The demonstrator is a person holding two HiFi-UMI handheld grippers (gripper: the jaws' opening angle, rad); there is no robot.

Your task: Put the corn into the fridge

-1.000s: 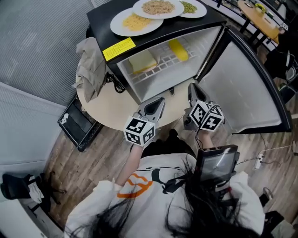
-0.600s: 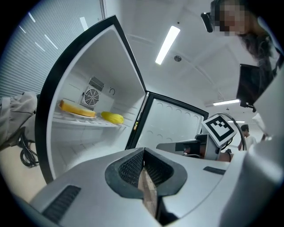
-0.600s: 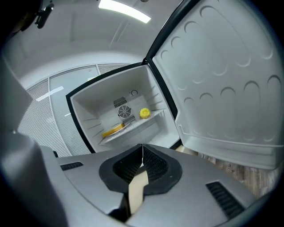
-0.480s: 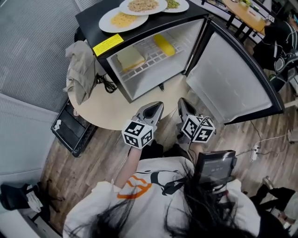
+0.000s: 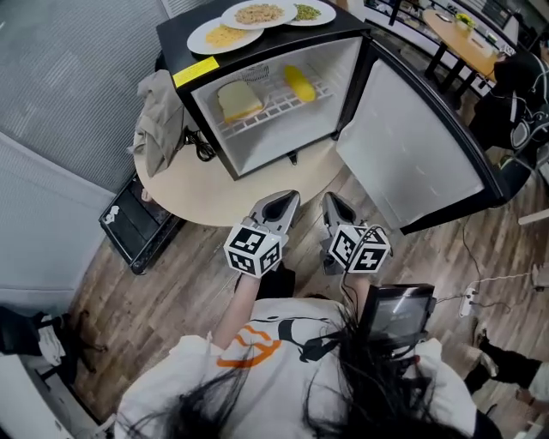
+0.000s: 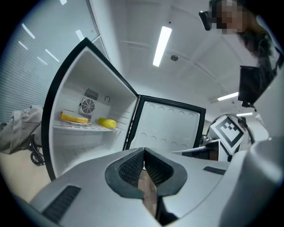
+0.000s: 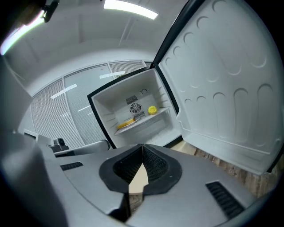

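Head view: fridge [image 5: 283, 141] stands on the table [image 5: 193, 193] at 12 o'clock of both grippers, with its door [image 5: 412, 154] swung wide towards 2 o'clock
Corn [image 5: 298, 82]: inside, on the right end of the shelf [image 5: 273, 110], with bread [image 5: 238, 99] at its 9 o'clock; placement judged done
Left gripper [image 5: 290, 195]: claw pressed together, nothing between the pads, well apart from the fridge
Right gripper [image 5: 330, 200]: claw pressed together and empty, just beside the left one at its 3 o'clock
Risk, door: it stands open, so cold escapes if it is left so; closing it is judged the one step outstanding
Risk, corn: it is round and seems near the shelf's front edge, so a hard shove on the door could roll it
Risk, plates [image 5: 257, 13]: three sit on the fridge top, and the same jolt could shift them
Head view only: the plates; neither gripper view shows them
Gripper views only: fan [image 7: 135, 107] on the rear wall, hidden from the head view
Left gripper view only: the right gripper's marker cube [image 6: 230, 131] at 3 o'clock
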